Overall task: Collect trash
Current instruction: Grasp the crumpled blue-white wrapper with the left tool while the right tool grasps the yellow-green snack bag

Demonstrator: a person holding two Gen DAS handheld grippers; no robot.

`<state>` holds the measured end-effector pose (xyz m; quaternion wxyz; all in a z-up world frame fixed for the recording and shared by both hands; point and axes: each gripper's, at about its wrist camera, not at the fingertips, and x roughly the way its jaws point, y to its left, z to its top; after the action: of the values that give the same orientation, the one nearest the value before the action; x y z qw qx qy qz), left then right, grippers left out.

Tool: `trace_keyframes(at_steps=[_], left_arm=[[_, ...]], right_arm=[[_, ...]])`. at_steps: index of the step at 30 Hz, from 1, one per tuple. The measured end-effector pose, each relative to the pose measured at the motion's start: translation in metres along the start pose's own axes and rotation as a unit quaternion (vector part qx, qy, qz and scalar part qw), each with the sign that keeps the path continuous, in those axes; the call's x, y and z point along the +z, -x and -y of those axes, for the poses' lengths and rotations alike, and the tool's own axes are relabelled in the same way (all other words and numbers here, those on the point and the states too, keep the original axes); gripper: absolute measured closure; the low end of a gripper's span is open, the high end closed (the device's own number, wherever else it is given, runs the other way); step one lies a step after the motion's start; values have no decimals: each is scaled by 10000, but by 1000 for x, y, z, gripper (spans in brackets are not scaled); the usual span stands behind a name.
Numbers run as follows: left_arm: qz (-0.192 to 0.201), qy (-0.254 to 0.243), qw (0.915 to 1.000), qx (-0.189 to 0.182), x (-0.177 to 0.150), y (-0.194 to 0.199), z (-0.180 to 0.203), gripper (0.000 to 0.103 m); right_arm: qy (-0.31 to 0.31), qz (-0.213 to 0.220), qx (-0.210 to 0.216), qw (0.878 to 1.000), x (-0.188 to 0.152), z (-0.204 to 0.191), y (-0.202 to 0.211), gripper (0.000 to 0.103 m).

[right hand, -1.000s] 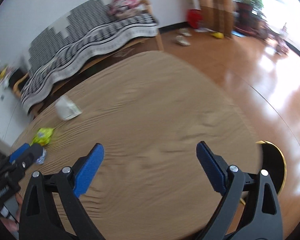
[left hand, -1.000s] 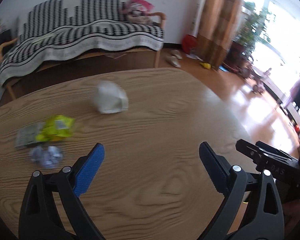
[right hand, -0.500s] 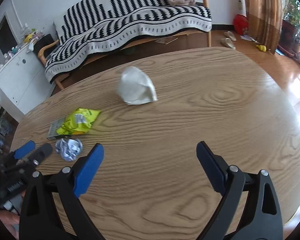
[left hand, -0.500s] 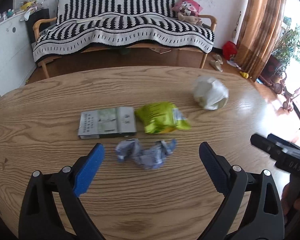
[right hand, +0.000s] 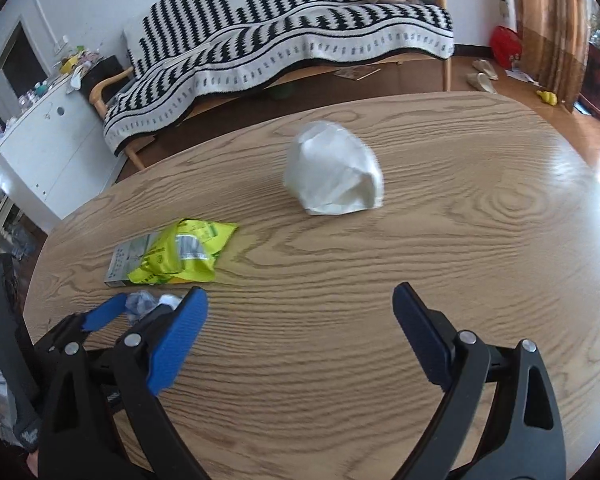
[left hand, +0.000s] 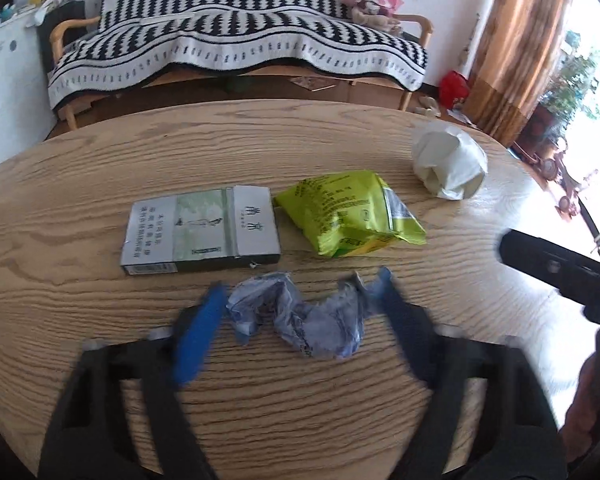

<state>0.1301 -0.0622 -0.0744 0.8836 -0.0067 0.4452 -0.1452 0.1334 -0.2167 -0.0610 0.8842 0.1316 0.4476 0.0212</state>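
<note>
Left gripper [left hand: 300,312] jaws narrowed around sideways-lying wrapper [left hand: 300,320].

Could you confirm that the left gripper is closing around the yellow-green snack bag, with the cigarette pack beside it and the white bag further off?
Not quite. In the left wrist view the left gripper brackets the crumpled blue-grey wrapper, not the snack bag, which lies just beyond it. The cigarette pack is beside that bag and the white bag further off, as you said.
</note>
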Motion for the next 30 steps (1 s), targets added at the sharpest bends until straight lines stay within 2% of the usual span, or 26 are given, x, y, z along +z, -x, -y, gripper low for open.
trace_keyframes(at_steps=[2, 5, 13, 15, 20, 21, 23, 24, 30], left_arm=[[2, -64, 10000, 58, -1, 4, 2, 63], [6, -125, 9996, 244, -1, 16, -4, 71], [198, 194, 9989, 390, -4, 62, -39, 74], [229, 385, 9982, 393, -3, 66, -51, 74], [151, 559, 9972, 463, 0, 62, -61, 74], [143, 567, 9972, 463, 0, 62, -62, 74], [156, 564, 9973, 454, 1, 63, -59, 74], [170, 548, 9974, 447, 2, 63, -58, 74], [188, 414, 9981, 411, 3, 64, -42, 74]], right_arm=[[90, -42, 73, 9999, 2, -9, -8, 13], [170, -57, 146, 9997, 3, -22, -18, 13], [373, -106, 486, 9981, 11, -68, -48, 12], [432, -94, 529, 9976, 13, -77, -52, 9], [422, -210, 551, 9974, 17, -91, -69, 11], [419, -253, 542, 9973, 17, -93, -72, 25], [410, -284, 577, 9971, 15, -93, -73, 37], [439, -270, 543, 9972, 15, -94, -72, 51], [577, -23, 377, 9976, 9, -83, -40, 55]])
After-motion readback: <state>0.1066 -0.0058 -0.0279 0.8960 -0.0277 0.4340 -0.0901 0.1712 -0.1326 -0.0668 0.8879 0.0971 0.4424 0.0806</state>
